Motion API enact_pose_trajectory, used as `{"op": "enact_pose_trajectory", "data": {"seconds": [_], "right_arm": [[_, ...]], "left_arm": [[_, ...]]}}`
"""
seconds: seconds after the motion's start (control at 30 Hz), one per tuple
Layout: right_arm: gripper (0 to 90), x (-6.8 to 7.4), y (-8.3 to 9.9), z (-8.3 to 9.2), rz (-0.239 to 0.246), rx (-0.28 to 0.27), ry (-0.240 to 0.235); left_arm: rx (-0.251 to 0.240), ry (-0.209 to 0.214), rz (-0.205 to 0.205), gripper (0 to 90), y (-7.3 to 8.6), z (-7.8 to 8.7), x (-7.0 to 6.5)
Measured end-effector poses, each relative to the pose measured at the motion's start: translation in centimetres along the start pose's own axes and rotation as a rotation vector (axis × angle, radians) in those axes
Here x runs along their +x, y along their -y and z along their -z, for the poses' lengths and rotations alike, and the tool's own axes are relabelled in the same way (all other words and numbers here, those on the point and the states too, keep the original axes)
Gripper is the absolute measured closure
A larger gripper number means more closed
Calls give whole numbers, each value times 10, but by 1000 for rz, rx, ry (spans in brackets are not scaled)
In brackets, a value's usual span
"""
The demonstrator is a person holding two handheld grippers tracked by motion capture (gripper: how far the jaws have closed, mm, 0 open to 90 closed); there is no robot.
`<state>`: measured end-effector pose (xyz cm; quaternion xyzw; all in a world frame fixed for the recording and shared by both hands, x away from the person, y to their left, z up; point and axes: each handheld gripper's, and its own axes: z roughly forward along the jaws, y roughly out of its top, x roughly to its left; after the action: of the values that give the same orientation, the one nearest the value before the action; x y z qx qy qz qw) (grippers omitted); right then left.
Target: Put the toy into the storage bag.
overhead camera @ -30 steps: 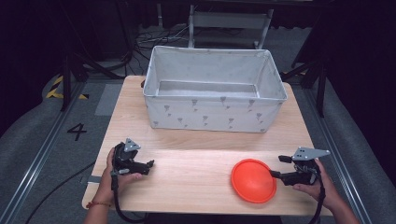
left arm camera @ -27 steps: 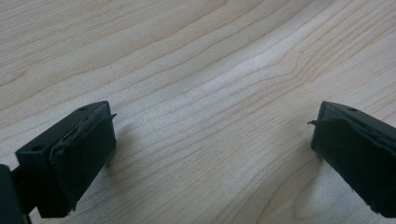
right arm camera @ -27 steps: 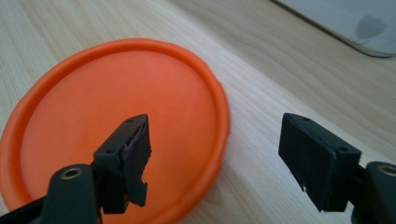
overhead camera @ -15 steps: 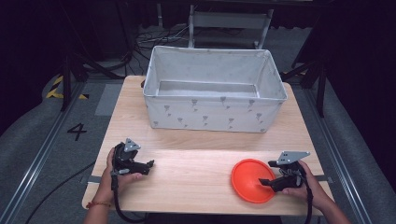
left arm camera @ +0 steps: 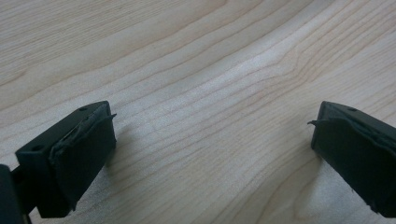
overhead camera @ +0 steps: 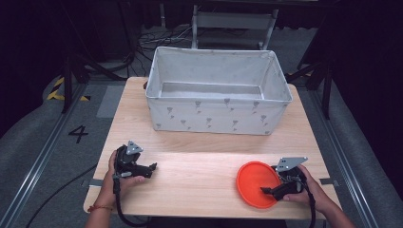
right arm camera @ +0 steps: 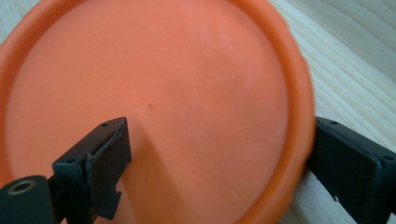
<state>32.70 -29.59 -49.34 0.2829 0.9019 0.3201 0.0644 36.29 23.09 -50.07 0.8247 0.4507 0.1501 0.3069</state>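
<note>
Orange disc (overhead camera: pixel 256 184) lies flat on the wooden table (overhead camera: pixel 199 175), lower right of the high view, near the front edge. Right gripper (overhead camera: pixel 274 190) sits at the disc's right rim. In the right gripper view the 2 jaws stand wide apart and straddle the rim: 1 jaw over the disc's (right arm camera: pixel 154 98) face at lower left of the frame, the other outside the rim at lower right, on the table side. Nothing clamped yet; whether the outer jaw touches the rim I cannot tell.

Left gripper (overhead camera: pixel 151 168) rests on bare wood at lower left of the high view, well apart from the disc. Left gripper view: jaws apart, plain table (left arm camera: pixel 201 84) between them, holding nothing.

White fabric bin (overhead camera: pixel 217 124) stands at upper centre of the high view, at the table's far side, looks to have nothing in it.

Progress, as a judgement: early stage. Approach to the disc looks done, grasp not closed, disc not lifted. Left to do: close on the rim, lift, likely carry to the bin and let go. Left gripper seems idle.
</note>
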Motion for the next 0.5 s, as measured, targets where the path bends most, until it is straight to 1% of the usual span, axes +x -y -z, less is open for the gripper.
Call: {"op": "enact_pose_trajectory", "data": {"seconds": [0.13,0.2,0.3,0.33,0.37,0.4,0.47,0.5], "right_arm": [[92,1,-2,-1,-2,8,4],[112,2,-4,-2,-7,10,8],[166,2,-7,-1,-21,17,16],[200,2,-8,-1,-20,20,18],[284,1,-9,0,-28,11,24],[322,-1,-9,1,-34,4,29],[387,-5,-10,2,-43,1,20],[453,-7,-10,4,-55,-8,18]], "left_arm": [[-1,-1,-1,2,0,0,0],[1,0,-1,2,0,0,0],[1,0,-1,2,0,0,0],[1,0,-1,2,0,0,0],[1,0,-2,2,0,0,0],[1,0,-2,2,0,0,0],[1,0,-1,2,0,0,0],[1,0,-1,2,0,0,0]]}}
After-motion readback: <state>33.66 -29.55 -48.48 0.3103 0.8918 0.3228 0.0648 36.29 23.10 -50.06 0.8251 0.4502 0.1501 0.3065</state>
